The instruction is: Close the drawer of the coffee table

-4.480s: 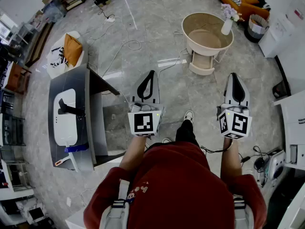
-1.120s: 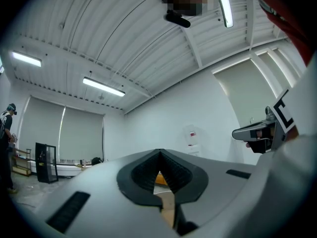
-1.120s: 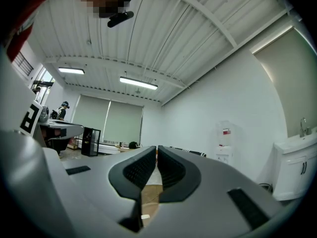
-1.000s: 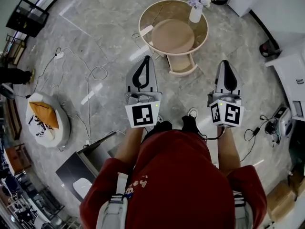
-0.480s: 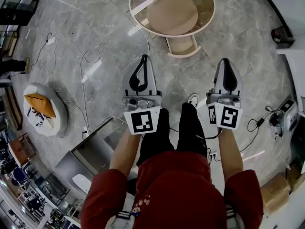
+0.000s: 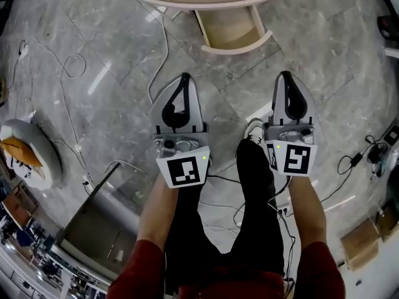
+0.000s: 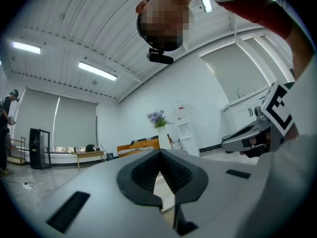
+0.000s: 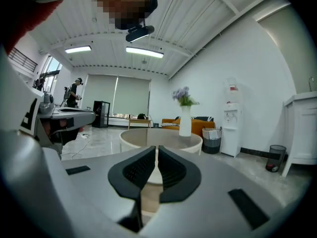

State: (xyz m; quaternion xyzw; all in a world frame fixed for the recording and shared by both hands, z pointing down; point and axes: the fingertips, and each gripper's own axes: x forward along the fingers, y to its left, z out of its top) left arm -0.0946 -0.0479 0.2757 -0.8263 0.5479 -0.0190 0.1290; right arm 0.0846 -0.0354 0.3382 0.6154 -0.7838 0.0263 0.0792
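Drawer: the shallow beige wooden drawer with a curved front [image 6: 229, 33] stood pulled out from under the low round beige counter [image 6: 181, 4], its front facing the person and nothing showing inside it.
Step in hand: the approach, by my read. The drawer was open and neither tool had reached it.
Left gripper: the grey left gripper [image 6: 185, 76] pointed towards the counter, jaws pressed together at the tips, holding nothing.
Right gripper: the grey right gripper [image 6: 285, 75] pointed the same way, jaws pressed together and empty too.
Line-up: the drawer front lay ahead of both tips and between them, apart from each.
Next move: one set of shut jaws likely had to go forward and inward, meet the middle of the curved front squarely, and push straight along the drawer's run. An off-centre push could skew it.
Edges: the counter rim overhung the drawer's back, so contact belonged low on the front.
Open room: bare grey marble floor [image 6: 112, 55] lay in front of the drawer, giving a free path.
Watch: a thin white cable [image 6: 166, 42] trailed just left of the drawer, near the left gripper's line.
Further out: a white vase of purple flowers [image 8: 185, 120] stood on the counter.
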